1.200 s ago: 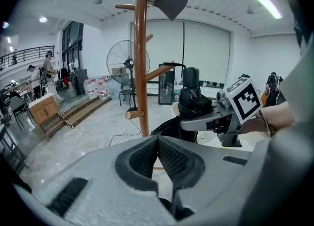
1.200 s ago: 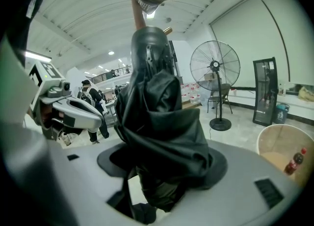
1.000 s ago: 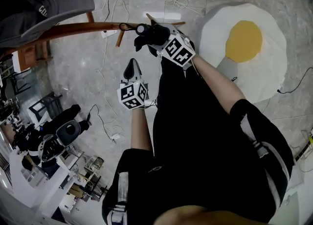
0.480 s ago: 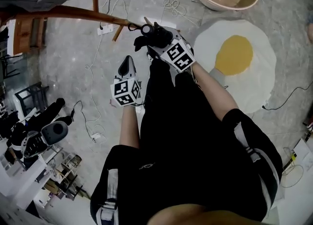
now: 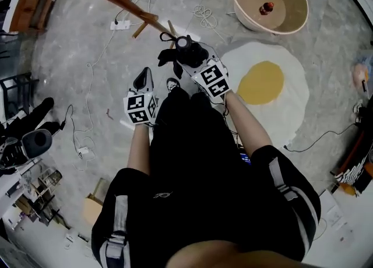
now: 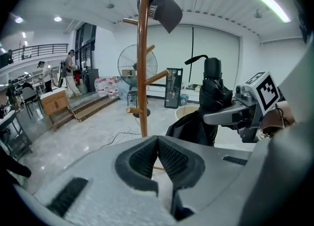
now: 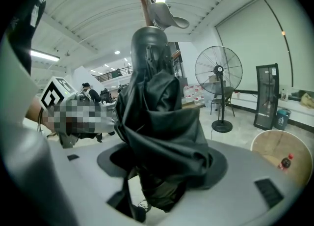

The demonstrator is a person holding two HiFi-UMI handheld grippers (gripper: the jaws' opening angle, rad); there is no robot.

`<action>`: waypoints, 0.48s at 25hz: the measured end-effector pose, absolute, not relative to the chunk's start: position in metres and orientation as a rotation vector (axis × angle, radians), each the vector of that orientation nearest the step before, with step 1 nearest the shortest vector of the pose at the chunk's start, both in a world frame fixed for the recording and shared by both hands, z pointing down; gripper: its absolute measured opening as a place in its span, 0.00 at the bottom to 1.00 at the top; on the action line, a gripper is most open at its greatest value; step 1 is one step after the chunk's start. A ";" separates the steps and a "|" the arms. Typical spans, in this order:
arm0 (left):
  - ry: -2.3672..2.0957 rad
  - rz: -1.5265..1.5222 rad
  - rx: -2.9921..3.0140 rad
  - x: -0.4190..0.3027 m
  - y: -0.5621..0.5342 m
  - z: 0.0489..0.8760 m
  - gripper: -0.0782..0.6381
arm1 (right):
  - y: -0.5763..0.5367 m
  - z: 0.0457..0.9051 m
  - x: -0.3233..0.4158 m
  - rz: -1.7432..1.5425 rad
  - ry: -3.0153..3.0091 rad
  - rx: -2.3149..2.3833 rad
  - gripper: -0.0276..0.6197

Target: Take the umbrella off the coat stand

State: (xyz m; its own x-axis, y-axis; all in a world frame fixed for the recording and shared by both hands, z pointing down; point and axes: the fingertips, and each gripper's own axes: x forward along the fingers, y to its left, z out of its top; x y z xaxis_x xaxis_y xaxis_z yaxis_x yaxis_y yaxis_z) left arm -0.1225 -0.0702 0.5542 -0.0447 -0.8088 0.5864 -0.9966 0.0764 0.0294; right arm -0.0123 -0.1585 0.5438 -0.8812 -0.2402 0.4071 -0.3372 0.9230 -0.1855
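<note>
Right gripper [image 5: 187, 53] sits just above the middle of the head view with its jaws clamped on the folded black umbrella [image 5: 169, 57], whose rounded handle end points toward 12 o'clock. The right gripper view fills in what the head view cannot: crumpled black fabric bulges out between the two jaws and the handle stands upright above them. At 8 o'clock of it, the left gripper [image 5: 144, 76] points toward 12 o'clock too, near but not touching. Only the left gripper view shows its ribbed pads [image 6: 146, 157] pressed together at the tips with nothing between them. That view also shows the umbrella from the side, at 3 o'clock of the wooden coat stand [image 6: 143, 72] and clear of its pole, with open floor between. The head view gives only a slanted stretch of the stand running toward 11 o'clock, one wooden peg end lying close to the umbrella; whether they touch cannot be told there. A grey cap [image 6: 164, 6] hangs high on the stand in both gripper views. A standing fan [image 6: 137, 65] shows behind the pole, out of the head camera's sight. On the floor the head view alone shows a fried-egg rug [image 5: 291, 101] at 3 o'clock of the right gripper and loose white cables [image 5: 204, 11] at 12 o'clock. A round basin [image 5: 240, 10] holding a small bottle [image 5: 267, 9] lies at 1 o'clock.
</note>
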 end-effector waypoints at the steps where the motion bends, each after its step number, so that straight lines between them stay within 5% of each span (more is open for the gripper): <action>1: -1.912 0.541 1.769 -0.123 -0.067 0.555 0.11 | -0.155 0.544 -0.012 0.356 -2.700 0.411 0.48; 12: -2.032 0.459 1.609 -0.157 -0.009 0.547 0.11 | -0.110 0.537 -0.054 0.311 -2.702 0.236 0.48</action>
State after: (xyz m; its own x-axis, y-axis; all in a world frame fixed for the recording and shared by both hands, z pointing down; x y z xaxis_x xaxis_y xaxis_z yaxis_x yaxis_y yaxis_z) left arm -0.1573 -0.0090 0.5468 -0.1732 -0.7990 0.5759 -0.9689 0.2432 0.0461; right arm -0.0542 -0.1100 0.5366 -0.9020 -0.1184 0.4151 -0.2098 0.9607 -0.1817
